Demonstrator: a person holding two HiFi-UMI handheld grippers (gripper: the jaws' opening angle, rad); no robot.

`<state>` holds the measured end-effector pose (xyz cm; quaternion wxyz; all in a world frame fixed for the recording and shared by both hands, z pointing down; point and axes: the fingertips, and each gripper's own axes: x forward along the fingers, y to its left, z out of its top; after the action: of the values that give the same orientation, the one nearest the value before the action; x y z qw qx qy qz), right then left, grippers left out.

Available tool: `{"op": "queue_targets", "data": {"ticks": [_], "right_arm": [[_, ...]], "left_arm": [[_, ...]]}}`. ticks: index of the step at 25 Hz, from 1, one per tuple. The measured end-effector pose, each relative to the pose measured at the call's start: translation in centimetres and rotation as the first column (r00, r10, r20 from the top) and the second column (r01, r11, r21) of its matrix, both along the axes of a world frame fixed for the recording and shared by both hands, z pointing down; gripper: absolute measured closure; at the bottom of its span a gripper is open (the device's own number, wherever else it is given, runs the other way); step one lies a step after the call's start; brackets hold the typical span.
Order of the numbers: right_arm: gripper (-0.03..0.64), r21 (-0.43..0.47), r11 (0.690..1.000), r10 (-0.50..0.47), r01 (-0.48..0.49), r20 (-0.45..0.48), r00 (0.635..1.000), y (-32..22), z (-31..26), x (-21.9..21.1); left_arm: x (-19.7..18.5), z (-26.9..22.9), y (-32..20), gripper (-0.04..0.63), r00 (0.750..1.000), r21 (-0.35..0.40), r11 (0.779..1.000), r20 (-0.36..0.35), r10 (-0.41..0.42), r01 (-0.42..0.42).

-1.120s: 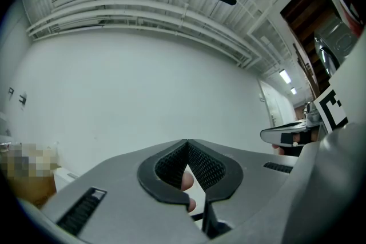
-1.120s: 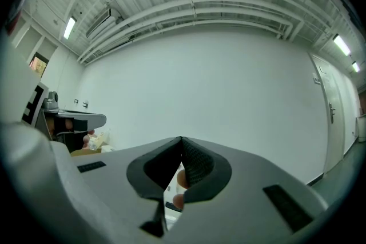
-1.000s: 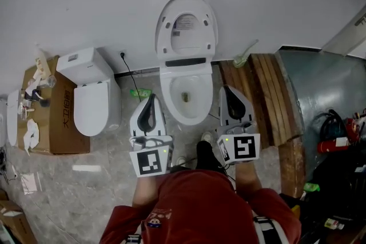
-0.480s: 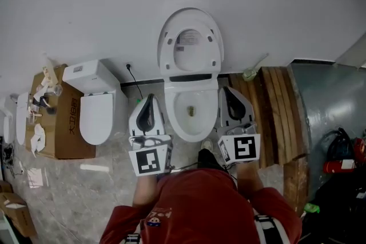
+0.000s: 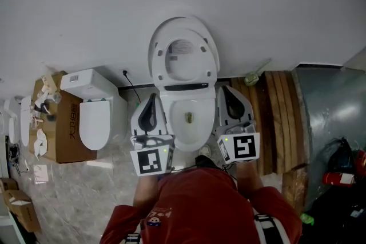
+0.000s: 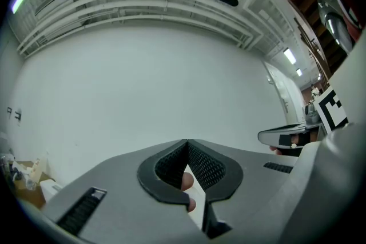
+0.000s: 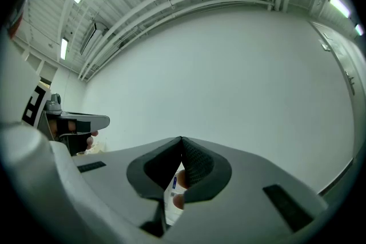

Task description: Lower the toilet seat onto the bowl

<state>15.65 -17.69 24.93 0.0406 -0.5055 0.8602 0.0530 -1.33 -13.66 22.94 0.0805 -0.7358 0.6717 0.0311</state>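
1. The left gripper point(image 5: 152, 97) has its jaws clenched. The two tips meet in one point and nothing is grasped btw them. Only a thin slit opens lower down, behind the tips.
2. The right gripper point(image 5: 226, 88) is the same: jaws pressed together at the tip, no obj. inside.
3. Both pairs of jaws point up toward the white wall point(image 5: 114, 3). In the two gripper views only this wall and the ceiling pipes point(image 6: 143, 3) stand ahead of the tips.
4. The toilet seat point(image 5: 157, 66) is raised and stands upright w/ the lid point(image 5: 184, 60) against the wall. It is ahead of both pairs of jaws and btw them: up and right of the left tips, up and left of the right tips. It is apart from every jaw.
5. The bowl point(image 5: 189, 144) is open and lies btw the two grippers. The left jaws are just beside its left rim and the right jaws just beside its right rim. Whether the gripper bodies touch the rim, I cannot tell.
6. In each gripper view the other gripper shows far to the side of the jaws, w/ its marker cube.
7. A second toilet point(image 5: 94, 120), lid down, stands near, to the left of the left jaws. A cardboard box point(image 5: 60, 123) w/ small items is further left.
8. A black cable point(image 5: 129, 82) hangs up and left of the left tips.
9. Wooden planks point(image 5: 280, 117) lie to the right of the right jaws.
10. The red shirt point(image 5: 200, 203) of the person is behind both grippers.
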Motion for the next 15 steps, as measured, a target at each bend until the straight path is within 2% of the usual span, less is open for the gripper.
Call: {"op": "queue_targets", "data": {"ticks": [8,15], "right_arm": [[0.604,-0.03,0.998,-0.061,0.061,0.009,0.998,-5.4,1.5,2.0],[0.604,-0.055,0.995,-0.082,0.084,0.035,0.996,-7.3,2.5,2.4]], "left_arm": [[3.0,0.6,-4.4,0.583,0.999,-0.031,0.999,0.023,-0.044,0.045],[4.0,1.7,-5.8,0.583,0.997,-0.055,0.998,0.062,-0.036,0.039]]}}
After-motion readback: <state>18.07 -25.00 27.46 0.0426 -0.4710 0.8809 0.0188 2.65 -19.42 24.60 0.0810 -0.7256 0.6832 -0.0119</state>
